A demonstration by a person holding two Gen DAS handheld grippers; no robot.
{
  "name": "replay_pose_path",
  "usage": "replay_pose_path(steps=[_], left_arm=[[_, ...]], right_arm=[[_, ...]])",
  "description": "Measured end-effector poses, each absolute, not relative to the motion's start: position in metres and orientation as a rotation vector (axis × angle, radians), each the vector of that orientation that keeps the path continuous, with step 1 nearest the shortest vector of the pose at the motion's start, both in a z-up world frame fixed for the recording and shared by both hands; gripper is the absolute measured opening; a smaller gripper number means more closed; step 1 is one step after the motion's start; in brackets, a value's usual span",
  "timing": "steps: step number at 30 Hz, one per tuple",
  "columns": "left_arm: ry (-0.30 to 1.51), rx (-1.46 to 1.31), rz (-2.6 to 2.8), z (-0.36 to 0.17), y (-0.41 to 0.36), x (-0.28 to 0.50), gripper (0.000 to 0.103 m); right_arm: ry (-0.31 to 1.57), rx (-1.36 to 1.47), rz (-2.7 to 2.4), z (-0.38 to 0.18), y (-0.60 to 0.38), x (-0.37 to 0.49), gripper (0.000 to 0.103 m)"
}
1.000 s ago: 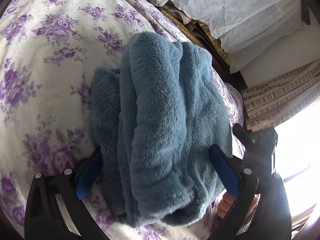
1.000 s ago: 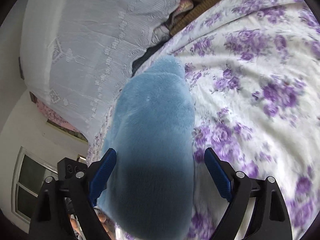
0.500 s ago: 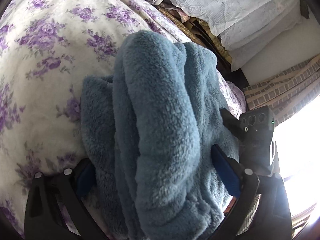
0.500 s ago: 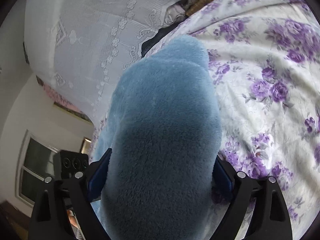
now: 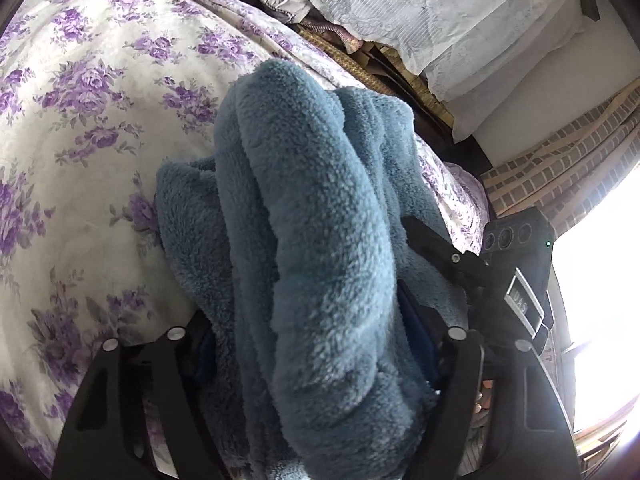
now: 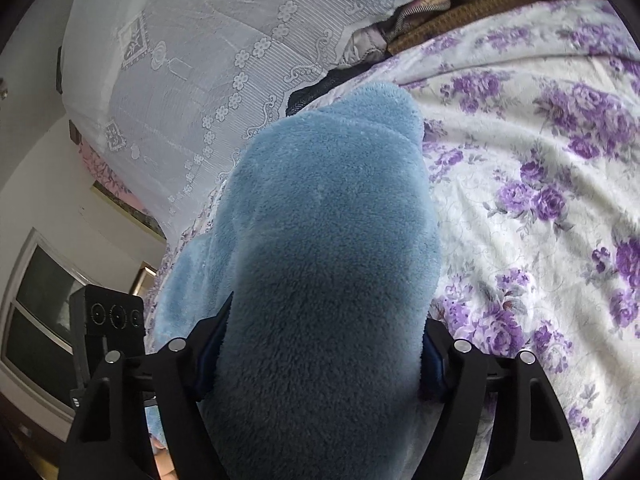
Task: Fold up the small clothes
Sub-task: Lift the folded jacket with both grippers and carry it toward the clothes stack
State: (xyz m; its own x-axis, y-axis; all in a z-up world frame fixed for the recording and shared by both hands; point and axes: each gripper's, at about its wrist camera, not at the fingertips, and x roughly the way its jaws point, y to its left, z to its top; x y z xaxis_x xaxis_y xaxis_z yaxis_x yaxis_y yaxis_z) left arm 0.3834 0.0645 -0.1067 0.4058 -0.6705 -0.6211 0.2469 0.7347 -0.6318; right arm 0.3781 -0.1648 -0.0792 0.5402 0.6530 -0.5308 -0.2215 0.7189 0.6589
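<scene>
A thick folded blue fleece garment (image 5: 304,208) lies bunched on the floral bedspread (image 5: 80,120). My left gripper (image 5: 312,340) straddles its near end. Its jaws are closing, and the blue pads (image 5: 418,340) are sunk into the pile on both sides. In the right wrist view the same fleece (image 6: 328,240) fills the middle. My right gripper (image 6: 320,344) is closing on it too, with both pads (image 6: 432,360) pressed against its flanks. The right gripper's body (image 5: 516,264) sits beside the fleece on the right. The left gripper's body (image 6: 108,320) shows at lower left.
A lace-covered pile of bedding (image 6: 180,60) rises at the head of the bed, also in the left wrist view (image 5: 400,0). A woven mat edge (image 6: 460,20) lies beneath it. A checked curtain (image 5: 560,168) and bright window are on the right. Floral bedspread (image 6: 540,200) stretches beyond.
Both grippers' jaws have drawn in from wide of the fleece until the pads press into it. The fleece now fills more of both views, and the right gripper's body shows closer in the left wrist view.
</scene>
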Motion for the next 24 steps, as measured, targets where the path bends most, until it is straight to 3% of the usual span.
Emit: replay_pose_path(steps=[7,24], left_arm=[[0.951,-0.454,-0.596,-0.094,0.066,0.367,0.066],[0.858,-0.47,-0.497,-0.061,0.12,0.28,0.065]], right_arm=[[0.821,0.548,0.565,-0.069,-0.161,0.373,0.077],[0.88,0.566,0.71,-0.049,-0.114,0.33,0.077]])
